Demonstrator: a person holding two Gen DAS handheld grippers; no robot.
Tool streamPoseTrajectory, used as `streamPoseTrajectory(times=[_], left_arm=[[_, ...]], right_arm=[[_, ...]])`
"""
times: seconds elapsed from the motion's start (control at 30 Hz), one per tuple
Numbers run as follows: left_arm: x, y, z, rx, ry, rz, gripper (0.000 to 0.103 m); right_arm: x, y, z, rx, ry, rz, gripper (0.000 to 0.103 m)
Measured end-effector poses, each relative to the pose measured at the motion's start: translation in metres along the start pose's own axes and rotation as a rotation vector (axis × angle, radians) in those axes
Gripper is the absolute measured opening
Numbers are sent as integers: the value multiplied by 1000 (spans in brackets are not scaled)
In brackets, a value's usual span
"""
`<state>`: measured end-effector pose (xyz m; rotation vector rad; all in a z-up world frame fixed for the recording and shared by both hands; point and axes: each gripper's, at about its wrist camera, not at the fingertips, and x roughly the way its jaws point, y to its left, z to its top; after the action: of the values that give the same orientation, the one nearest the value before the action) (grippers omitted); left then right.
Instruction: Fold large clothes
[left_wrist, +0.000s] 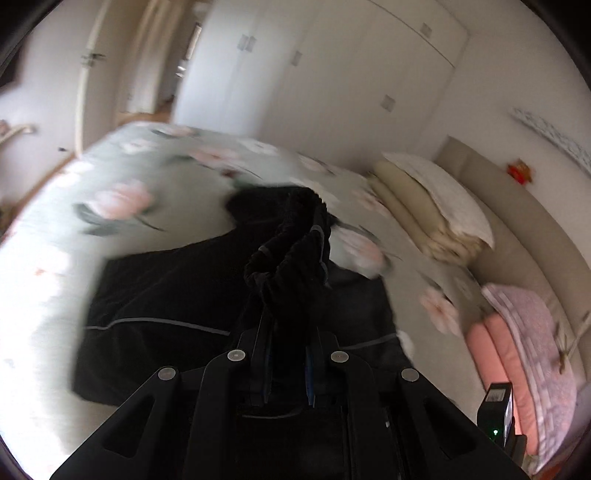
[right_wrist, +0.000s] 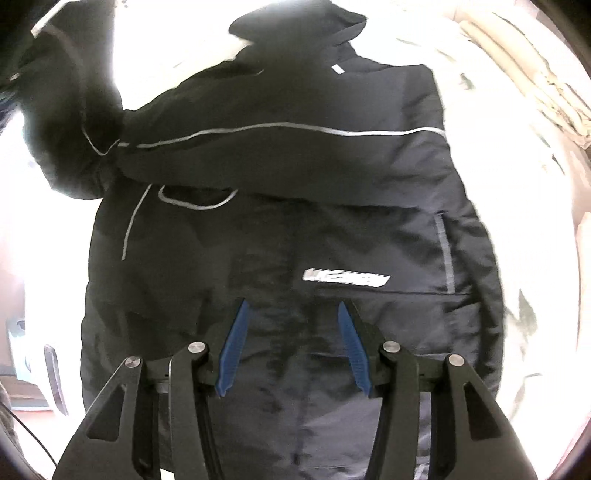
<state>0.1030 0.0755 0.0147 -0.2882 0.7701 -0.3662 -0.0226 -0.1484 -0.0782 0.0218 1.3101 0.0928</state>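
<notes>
Black linkage arms of the left gripper (left_wrist: 290, 266) fill the bottom of the left wrist view, and its two fingers are pinched together on a bunched, dark cuff of the jacket (left_wrist: 166, 295), lifted above the rest of the garment. From that clamped fold the black fabric drops back down to the jacket body, which lies spread on the bed (left_wrist: 74, 177) with a thin grey piping line running across it. Beyond the jacket, the floral bedcover stretches away toward white wardrobe doors (left_wrist: 295, 74) and an open doorway. To the right of the jacket, against the padded headboard (left_wrist: 524, 221), sits a stack of cream pillows (left_wrist: 436, 206); nearer along that same side lie pink folded bedding (left_wrist: 495, 347) and a lilac patterned blanket (left_wrist: 535, 332).

In the right wrist view, the right gripper (right_wrist: 291, 306) hangs just over the jacket's lower front with its blue-padded fingers (right_wrist: 232, 347) spread apart, holding nothing. Just beyond the fingertips is a white printed logo (right_wrist: 345, 279), too blurred to read. Farther up the jacket, a sleeve lies folded across the chest, edged in grey piping, and the collar sits at the far end. Around the jacket the bedcover is washed out by bright light.
</notes>
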Motion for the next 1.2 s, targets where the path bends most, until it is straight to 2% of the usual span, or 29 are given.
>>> streamPoseTrajectory(times=[0.17,0.3,0.37,0.47,0.53,0.67,0.73,0.87,1.0,1.1,1.2], left_arm=[[62,-30,-25,-11,74,-45,13],[122,-44,-59,-2,158,1,14],[158,-44,-82,-9,227,29,15],[179,-37,-108,-46,278,22,18],[178,-36,-114,-50,270,5,20],[167,-35,-104,-45,335,-37,31],[152,-38,-99,-37,342,-73,42],[99,-26,-91,-32,323,-90,49],[58,1,-90,-77,279,-39,51],[35,28,-88,-109,248,19,51],[23,50,-85,-126,236,74,51]], right_arm=[[5,-33,3,27,-1,-21,54],[24,-54,-2,59,21,-31,53],[32,-60,-4,72,37,-34,54],[39,-66,-4,69,44,-40,53],[41,-68,-3,63,42,-42,54],[36,-68,10,57,17,-15,54],[26,-63,24,49,-18,9,54],[11,-46,60,40,-86,88,54],[20,-24,86,33,-101,183,54],[46,-10,100,74,-54,255,54],[65,-6,108,101,-23,268,54]])
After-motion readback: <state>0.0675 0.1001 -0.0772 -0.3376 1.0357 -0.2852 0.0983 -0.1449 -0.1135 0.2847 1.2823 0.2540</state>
